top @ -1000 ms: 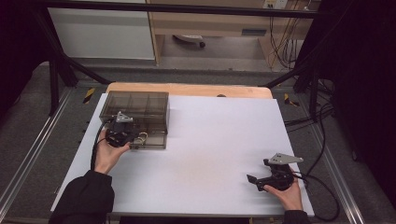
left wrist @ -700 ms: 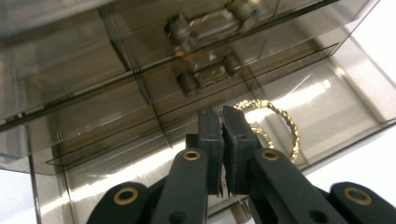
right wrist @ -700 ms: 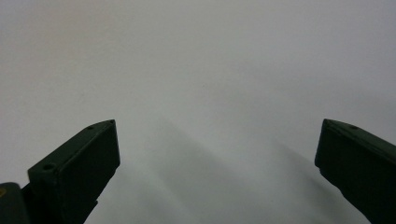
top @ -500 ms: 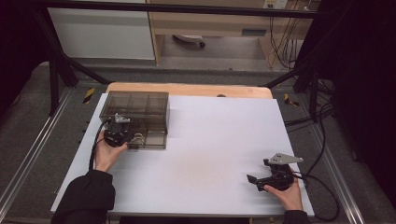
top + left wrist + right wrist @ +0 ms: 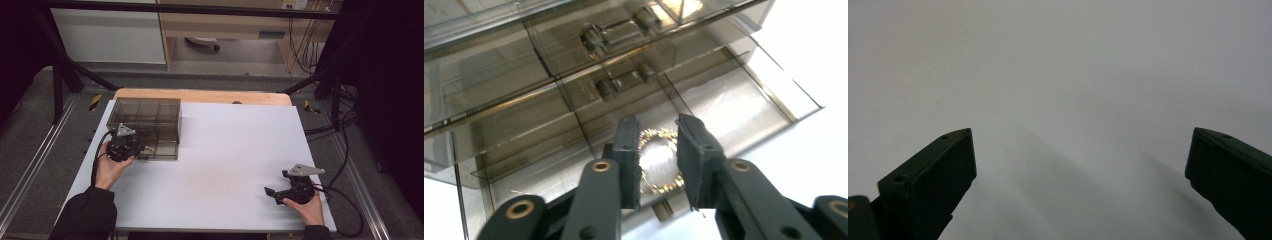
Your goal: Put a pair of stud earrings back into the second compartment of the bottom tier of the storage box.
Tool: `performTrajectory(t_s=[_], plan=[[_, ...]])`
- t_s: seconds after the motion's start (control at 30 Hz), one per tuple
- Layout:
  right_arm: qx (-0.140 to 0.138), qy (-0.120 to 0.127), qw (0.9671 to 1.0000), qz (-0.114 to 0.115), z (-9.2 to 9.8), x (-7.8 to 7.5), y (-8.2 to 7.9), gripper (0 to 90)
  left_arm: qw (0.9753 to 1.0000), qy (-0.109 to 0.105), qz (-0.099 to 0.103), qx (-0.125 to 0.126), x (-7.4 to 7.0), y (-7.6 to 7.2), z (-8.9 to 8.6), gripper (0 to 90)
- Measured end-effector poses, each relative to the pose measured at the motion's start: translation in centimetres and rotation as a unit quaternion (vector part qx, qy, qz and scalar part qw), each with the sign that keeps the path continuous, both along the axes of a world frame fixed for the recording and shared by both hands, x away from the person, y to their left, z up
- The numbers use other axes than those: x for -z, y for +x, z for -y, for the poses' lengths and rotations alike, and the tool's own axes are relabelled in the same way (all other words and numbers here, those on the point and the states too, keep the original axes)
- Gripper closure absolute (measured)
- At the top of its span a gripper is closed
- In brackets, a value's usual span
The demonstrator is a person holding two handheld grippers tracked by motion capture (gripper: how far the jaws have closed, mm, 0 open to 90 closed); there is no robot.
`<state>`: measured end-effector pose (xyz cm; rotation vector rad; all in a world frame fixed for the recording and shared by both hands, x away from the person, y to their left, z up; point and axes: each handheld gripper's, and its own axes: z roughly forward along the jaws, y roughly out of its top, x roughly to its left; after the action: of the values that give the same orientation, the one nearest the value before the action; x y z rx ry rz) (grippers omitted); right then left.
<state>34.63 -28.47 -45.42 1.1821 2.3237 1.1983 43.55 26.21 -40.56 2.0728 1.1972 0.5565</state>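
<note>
White tabletop (image 5: 220,165) with a dark room around it, wood edge along the far side, and a smoky clear drawer box (image 5: 150,117) parked at about 10 o'clock on the sheet.

So what matters here is the left hand-held gripper (image 5: 658,165) and the gold ring-shaped thing (image 5: 659,162), maybe a bracelet or watch, hard to say. It lies in the pulled-out bottom drawer (image 5: 724,107), and in the left gripper view it sits dead ahead at 12 o'clock, right between the two black jaws. The jaws stand close on either side of it with just a sliver of gap. I can't tell if they're actually pinching it yet or only straddling it. The ring looks like it lies flat on the drawer floor, with its round face toward the camera, so there's no real long axis to line up with.

From the high view, the left hand-held gripper (image 5: 131,146) is at the front of the box, at the open drawer. The right hand-held gripper (image 5: 272,192) is way off at 4 o'clock on bare tabletop, jaws spread wide, holding nothing. The left is obviously the nearer one.

My guess is the next bit is just closing fully and lifting straight out without snagging the drawer's front lip.
</note>
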Motion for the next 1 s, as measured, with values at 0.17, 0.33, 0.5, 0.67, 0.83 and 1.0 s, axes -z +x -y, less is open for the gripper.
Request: performTrajectory(t_s=[0.17,0.33,0.5,0.67,0.83,1.0], plan=[[0.001,0.001,1.0000,-0.002,0.0,0.0,0.0,0.6,0.9996,-0.021,0.007,0.017,-0.1,-1.3,-0.4,61.1],[0.000,0.001,1.0000,0.001,0.0,0.0,0.0,0.6,0.9990,-0.031,0.014,0.028,-0.1,-2.7,-1.0,48.7],[0.000,0.001,1.0000,0.001,0.0,0.0,0.0,0.6,0.9987,-0.034,0.014,0.035,0.3,-3.8,-1.3,36.2],[0.001,0.004,1.0000,0.001,0.0,0.0,0.0,0.6,0.9979,-0.038,0.025,0.046,0.8,-5.1,-1.3,26.1],[0.001,0.003,1.0000,0.002,0.0,-0.1,0.0,0.5,0.9966,-0.045,0.031,0.061,1.5,-6.0,-1.3,17.1],[0.000,0.003,1.0000,0.002,0.0,0.0,0.0,0.6,0.9957,-0.055,0.029,0.070,2.3,-6.9,-1.4,13.2]])
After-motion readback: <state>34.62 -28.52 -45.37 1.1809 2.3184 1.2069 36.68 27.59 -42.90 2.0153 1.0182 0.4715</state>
